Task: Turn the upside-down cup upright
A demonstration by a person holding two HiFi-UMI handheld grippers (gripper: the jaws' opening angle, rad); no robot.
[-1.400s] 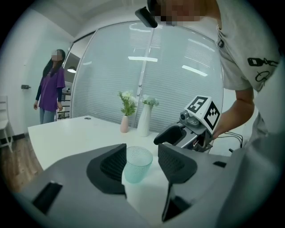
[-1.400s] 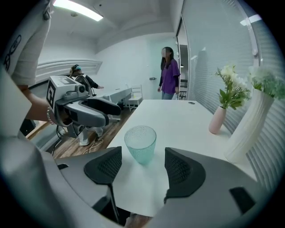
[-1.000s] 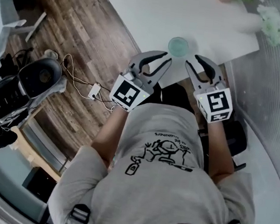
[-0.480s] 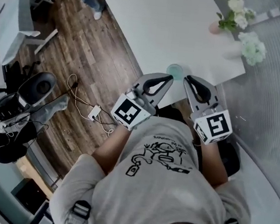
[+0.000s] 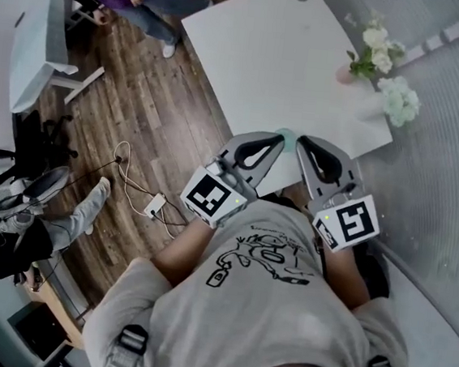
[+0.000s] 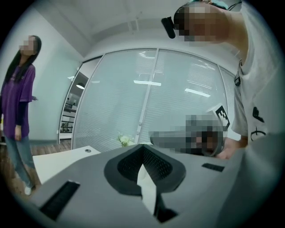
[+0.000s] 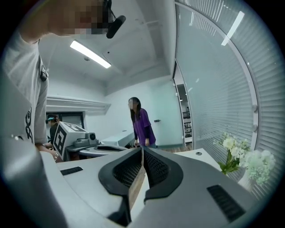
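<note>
Both held level, side by side, left gripper, right gripper; fingers together, empty

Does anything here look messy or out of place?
Nothing spilled or broken. Loose cables and a white power strip sprawl over the wooden floor left of the table, and the cup sits close to the table's near edge, mostly hidden.
</note>
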